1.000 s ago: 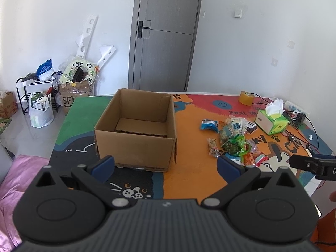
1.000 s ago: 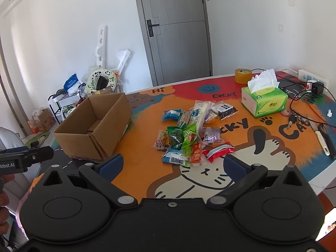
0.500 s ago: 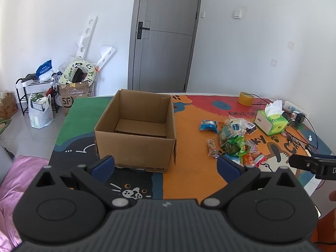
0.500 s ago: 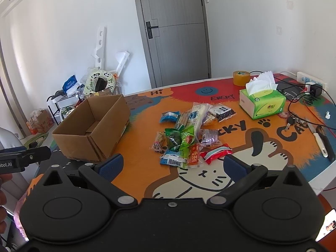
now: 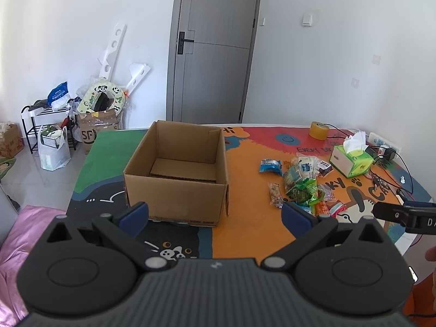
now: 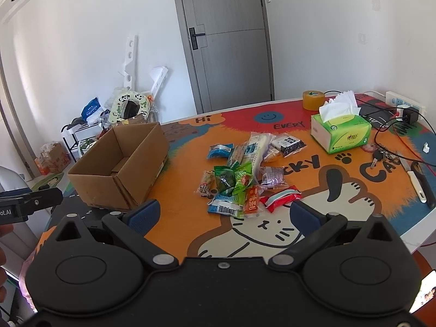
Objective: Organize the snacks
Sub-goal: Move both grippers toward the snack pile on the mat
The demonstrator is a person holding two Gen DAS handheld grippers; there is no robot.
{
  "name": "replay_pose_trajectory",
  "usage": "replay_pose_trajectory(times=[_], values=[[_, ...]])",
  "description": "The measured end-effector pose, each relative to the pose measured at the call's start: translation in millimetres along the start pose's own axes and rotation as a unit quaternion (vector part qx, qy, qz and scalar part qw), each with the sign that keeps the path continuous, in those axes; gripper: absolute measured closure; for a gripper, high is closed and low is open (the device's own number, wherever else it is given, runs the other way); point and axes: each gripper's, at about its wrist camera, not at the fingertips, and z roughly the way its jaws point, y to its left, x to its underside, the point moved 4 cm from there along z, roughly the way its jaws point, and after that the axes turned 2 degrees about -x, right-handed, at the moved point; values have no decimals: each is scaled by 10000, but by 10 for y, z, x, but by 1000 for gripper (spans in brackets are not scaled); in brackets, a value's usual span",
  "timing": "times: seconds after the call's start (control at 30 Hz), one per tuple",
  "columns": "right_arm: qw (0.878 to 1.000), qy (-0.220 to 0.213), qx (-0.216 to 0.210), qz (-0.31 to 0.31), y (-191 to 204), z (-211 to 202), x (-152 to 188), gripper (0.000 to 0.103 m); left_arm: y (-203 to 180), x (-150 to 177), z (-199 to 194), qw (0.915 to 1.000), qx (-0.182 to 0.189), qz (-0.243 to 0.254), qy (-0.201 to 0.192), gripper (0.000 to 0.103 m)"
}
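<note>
Snacks (image 6: pixel 245 174) lie ahead of the right gripper's (image 6: pixel 223 212) spread fingers.

"SF" on floor carton (image 5: pixel 94 133), "EVERY" on tablecloth (image 6: pixel 288 125)

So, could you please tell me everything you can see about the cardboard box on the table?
The cardboard box is plain brown corrugated card, open at the top and standing upright. Inside, only its folded bottom flaps show, with no snacks in it. It rests on the table mat, over the dark and green areas beside the orange one, clearly apart from the snack pile. Nothing else touches it. Some small print runs along its lower edge, too small to read.
</note>
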Motion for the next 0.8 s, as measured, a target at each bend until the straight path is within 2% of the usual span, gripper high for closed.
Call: replay_pose_trajectory(times=[0.47,0.8], values=[[10000,34,23,-46,2,36,27,0,7,-27,34,10000,43,8,12,0],[10000,28,73,-16,-106,153,10,0,-229,-94,269,9996,193,197,48,0]])
